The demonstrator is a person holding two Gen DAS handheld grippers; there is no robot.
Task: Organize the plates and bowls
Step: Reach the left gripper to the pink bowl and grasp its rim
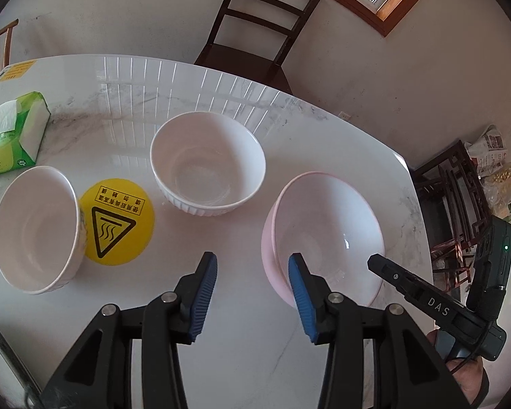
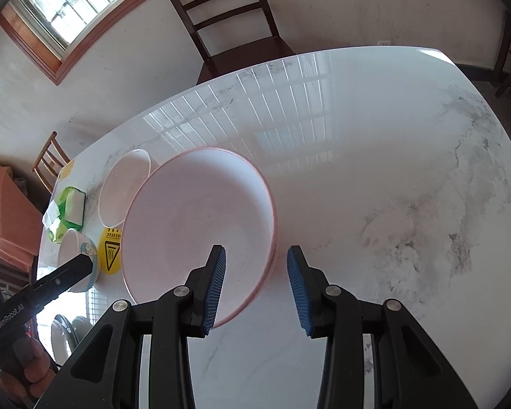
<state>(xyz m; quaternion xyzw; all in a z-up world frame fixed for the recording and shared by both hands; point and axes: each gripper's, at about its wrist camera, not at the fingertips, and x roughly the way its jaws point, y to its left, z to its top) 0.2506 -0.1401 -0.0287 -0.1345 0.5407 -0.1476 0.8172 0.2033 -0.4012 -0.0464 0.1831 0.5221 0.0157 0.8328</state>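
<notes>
A wide pink bowl (image 1: 327, 231) (image 2: 194, 211) stands on the white marble table (image 1: 119, 102) (image 2: 391, 170). Behind it is a ribbed white bowl (image 1: 207, 163) (image 2: 126, 184), and further left a white bowl with a printed side (image 1: 34, 228) (image 2: 75, 248). My left gripper (image 1: 252, 257) is open over bare table, its right pad in front of the pink bowl's near-left rim. My right gripper (image 2: 255, 248) is open at the bowl's right rim, which shows between its pads without being pressed. Each gripper shows in the other's view: the right gripper (image 1: 426, 296) and the left gripper (image 2: 61, 279).
A round yellow warning sticker (image 1: 117, 221) (image 2: 112, 248) lies flat between the bowls. A green tissue pack (image 1: 10, 133) (image 2: 68, 211) sits at the table's far left. A dark wooden chair (image 1: 255, 24) (image 2: 231, 17) stands behind the table. More furniture (image 1: 460, 204) crowds the right side.
</notes>
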